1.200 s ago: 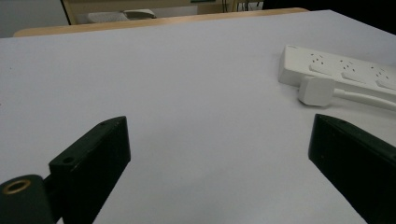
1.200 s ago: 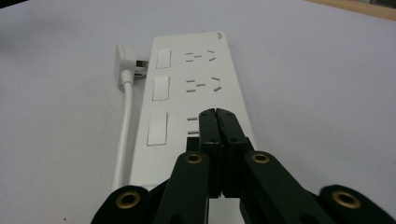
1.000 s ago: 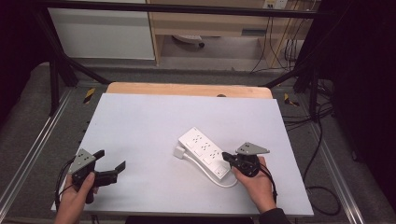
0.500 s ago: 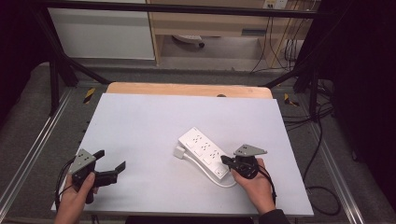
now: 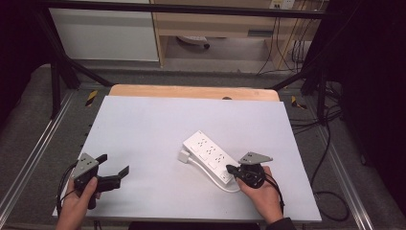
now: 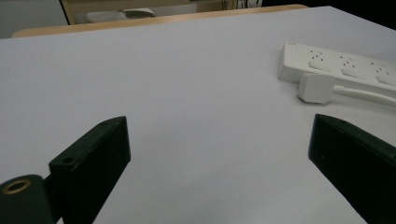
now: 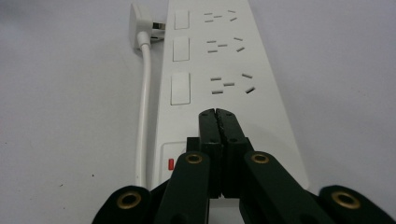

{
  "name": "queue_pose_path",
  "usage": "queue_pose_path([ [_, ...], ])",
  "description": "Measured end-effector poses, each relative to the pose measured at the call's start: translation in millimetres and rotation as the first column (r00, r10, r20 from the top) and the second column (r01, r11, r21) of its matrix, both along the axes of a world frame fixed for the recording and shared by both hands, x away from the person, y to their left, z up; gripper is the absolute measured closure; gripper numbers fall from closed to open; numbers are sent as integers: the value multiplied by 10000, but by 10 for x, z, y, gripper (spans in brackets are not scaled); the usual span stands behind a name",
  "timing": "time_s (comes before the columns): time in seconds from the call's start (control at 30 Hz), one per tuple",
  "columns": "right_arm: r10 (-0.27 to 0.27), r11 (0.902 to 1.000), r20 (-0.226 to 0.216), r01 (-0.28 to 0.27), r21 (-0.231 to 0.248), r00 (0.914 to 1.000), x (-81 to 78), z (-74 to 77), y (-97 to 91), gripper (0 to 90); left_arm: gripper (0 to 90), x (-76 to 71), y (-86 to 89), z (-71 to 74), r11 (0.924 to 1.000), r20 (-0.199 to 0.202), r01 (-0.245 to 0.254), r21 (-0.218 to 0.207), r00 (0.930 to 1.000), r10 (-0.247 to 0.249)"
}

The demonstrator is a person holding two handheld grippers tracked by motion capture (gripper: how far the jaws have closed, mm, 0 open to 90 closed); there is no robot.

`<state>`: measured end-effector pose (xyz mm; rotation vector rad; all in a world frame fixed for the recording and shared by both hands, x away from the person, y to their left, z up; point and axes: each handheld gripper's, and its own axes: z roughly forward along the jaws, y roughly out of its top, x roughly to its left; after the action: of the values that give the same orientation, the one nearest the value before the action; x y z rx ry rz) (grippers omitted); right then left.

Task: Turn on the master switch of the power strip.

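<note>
Two tools differ: the left tool (image 5: 114, 171) gapes wide, the right tool (image 7: 218, 114) pinched together over the power strip (image 5: 210, 155)

The power strip (image 5: 210, 156) is plain white, its plug (image 5: 184, 156) and cord (image 7: 141, 107) white too, with a small red mark beside the nearest switch. Under it the table (image 5: 158, 124) is pale grey-white, edged in light wood beyond the strip. Both the left gripper (image 5: 115, 172) and right gripper (image 5: 231, 169) are black, topped with grey plates.
</note>
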<state>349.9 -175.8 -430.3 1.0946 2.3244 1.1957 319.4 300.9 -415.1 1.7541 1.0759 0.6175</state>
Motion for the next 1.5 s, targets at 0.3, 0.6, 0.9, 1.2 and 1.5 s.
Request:
queue_pose_path([
  [0.3,183,9997,-11,-183,-140,9998,-29,-9,30,900,58,2,-2,-3,10000,-19,15,14,10000,-15],
  [0.6,266,9992,-17,-266,-281,9996,-52,-8,49,900,57,2,-4,-5,10000,-40,48,50,10000,-48],
  [0.9,282,9991,-72,-284,-323,9996,-53,-19,59,900,58,3,-5,-6,10000,-46,65,52,10000,-65],
  [1.2,344,9984,-77,-347,-437,9994,-48,-33,66,900,57,3,-10,-6,9999,-60,83,68,9999,-83],
  [1.5,343,9985,-61,-346,-419,9994,-49,-36,66,900,58,3,-8,-8,9999,-76,77,69,9999,-76],
])
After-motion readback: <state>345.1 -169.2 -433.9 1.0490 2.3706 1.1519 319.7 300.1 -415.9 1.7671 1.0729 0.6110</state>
